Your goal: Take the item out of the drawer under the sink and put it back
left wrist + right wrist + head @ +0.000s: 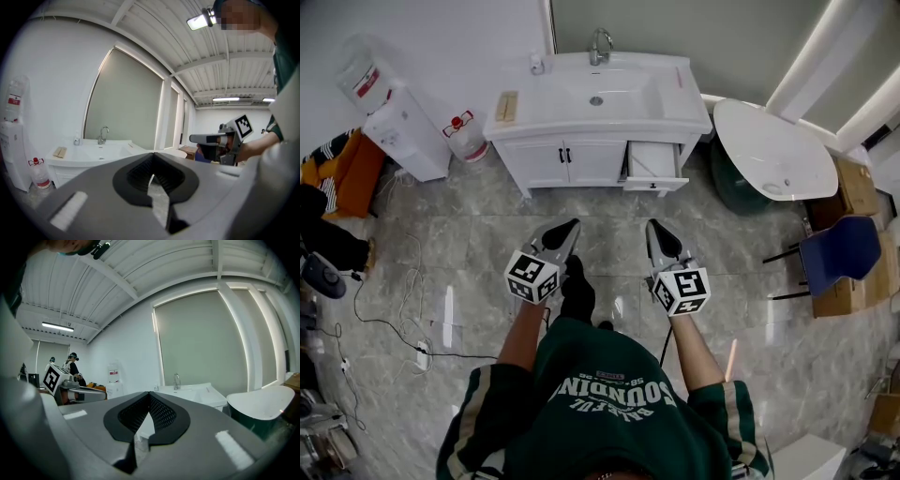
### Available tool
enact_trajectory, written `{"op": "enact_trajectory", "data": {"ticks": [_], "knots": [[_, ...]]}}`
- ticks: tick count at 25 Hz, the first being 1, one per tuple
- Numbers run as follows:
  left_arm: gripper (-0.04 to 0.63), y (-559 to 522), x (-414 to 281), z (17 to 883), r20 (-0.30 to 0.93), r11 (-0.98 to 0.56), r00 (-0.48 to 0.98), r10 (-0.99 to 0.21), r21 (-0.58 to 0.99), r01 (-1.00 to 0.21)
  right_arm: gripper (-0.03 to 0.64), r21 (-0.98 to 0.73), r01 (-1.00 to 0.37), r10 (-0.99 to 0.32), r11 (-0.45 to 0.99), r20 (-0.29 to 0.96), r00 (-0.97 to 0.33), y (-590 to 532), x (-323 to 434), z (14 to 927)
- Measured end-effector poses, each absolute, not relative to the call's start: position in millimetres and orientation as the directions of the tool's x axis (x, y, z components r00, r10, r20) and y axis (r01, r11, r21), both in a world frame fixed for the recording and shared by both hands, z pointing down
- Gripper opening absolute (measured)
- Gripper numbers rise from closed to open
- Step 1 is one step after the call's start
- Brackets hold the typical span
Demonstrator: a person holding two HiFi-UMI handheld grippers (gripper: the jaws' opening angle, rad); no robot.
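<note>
Right hand-held gripper (658, 230) nearer, jaws together and empty like the left hand-held gripper (567, 230), pointed at the pulled-out drawer (653, 161) straight ahead under the sink (581, 80) (item inside not visible from here), well apart across the floor (609, 202), drawer's long axis running toward that hand.

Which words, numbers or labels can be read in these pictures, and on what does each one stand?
"SOUNDING": on the green shirt, upside down in the head view.
Smaller print beside it on the shirt: too blurred to read.
Red label on the water dispenser bottle: too small to read.
Red label on the floor bottle: too small to read.
Marker cubes: black square patterns, no letters.
</note>
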State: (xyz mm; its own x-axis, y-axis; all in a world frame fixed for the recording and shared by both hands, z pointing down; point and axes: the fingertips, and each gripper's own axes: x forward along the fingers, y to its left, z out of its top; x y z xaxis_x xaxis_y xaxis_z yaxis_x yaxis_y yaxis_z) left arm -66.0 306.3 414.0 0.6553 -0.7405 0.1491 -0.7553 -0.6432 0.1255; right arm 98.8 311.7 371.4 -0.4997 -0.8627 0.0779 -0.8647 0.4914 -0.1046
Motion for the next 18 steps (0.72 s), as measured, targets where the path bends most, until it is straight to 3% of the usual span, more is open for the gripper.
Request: {"op": "enact_trajectory", "data": {"ticks": [18], "knots": [[0.051, 94, -87, 433, 0.164, -0.696, 0.712, -0.683, 0.148, -0.702, 0.003, -0.086, -0.883, -0.867, 0.461, 0.167, -0.469, 114, 55, 387]]}}
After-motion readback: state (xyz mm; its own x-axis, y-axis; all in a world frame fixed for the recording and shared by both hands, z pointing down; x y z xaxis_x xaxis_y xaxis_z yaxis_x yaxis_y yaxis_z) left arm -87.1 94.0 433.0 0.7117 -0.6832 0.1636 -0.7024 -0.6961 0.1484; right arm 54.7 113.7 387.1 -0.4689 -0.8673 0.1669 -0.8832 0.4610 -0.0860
